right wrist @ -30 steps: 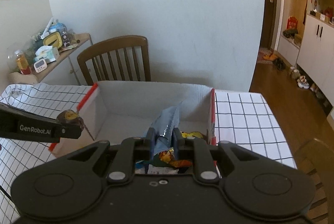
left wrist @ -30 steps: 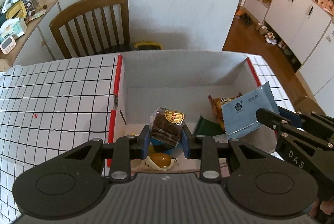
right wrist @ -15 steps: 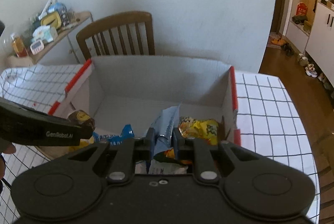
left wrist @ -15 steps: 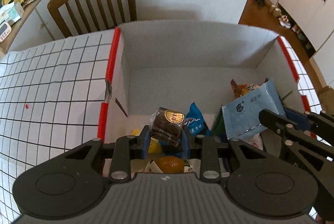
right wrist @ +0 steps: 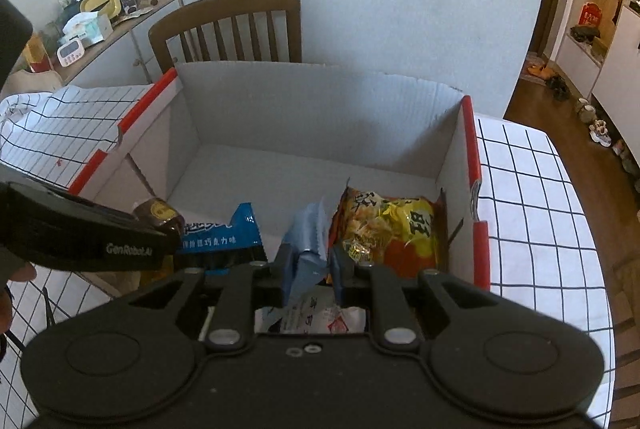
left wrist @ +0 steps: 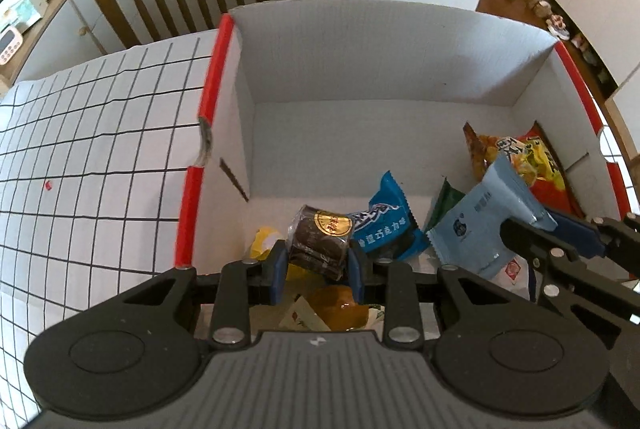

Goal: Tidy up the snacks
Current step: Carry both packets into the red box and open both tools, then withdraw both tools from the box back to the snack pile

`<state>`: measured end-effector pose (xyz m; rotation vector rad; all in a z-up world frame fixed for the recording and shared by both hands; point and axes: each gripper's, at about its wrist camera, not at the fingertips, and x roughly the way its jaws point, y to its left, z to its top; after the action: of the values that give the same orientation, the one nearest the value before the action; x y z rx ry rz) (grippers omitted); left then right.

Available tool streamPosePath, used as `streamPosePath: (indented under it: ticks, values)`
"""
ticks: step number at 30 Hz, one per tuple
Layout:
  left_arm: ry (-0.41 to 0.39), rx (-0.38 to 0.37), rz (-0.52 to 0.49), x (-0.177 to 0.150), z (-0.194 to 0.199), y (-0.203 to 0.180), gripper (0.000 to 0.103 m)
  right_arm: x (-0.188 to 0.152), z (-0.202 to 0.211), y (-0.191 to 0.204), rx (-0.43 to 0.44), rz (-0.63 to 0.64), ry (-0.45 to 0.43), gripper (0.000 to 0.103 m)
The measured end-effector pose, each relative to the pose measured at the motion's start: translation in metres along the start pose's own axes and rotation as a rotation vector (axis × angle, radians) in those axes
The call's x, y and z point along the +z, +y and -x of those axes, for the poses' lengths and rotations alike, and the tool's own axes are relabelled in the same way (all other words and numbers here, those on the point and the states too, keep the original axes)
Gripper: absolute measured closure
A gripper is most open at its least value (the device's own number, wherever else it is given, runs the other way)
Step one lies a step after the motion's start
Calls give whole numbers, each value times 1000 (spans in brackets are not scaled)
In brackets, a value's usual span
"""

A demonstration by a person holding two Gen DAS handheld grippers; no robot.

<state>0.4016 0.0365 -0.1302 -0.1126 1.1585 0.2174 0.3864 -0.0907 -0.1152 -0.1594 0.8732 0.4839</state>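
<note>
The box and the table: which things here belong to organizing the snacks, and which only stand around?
Part of the job:
- white box
- brown snack in the left gripper
- light blue packet in the right gripper
- dark blue packet, yellow-red bag in the box

Just standing around:
- wooden chair
- cluttered sideboard
- shoes on the floor

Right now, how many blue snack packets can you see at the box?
2. A light blue foil packet is clamped in the right gripper over the white cardboard box; a dark blue wrapper lies inside. Others may be hidden underneath.
</note>
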Motion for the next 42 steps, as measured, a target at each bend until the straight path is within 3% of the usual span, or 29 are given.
streamPosePath:
  ticks: [11, 15, 27, 42]
  values:
    - [-55, -33, 17, -8, 29, 11, 71, -4, 19, 1, 7, -11, -21, 86]
    - [-101, -60, 23, -13, 48, 17, 50, -4, 34, 2, 23, -22, -47, 85]
    - [-217, -121, -2, -39, 112, 20, 50, -10, 90, 1, 40, -38, -154, 85]
    - [-372, -162, -70, -95, 186, 25, 43, -36, 158, 16, 114, -37, -268, 84]
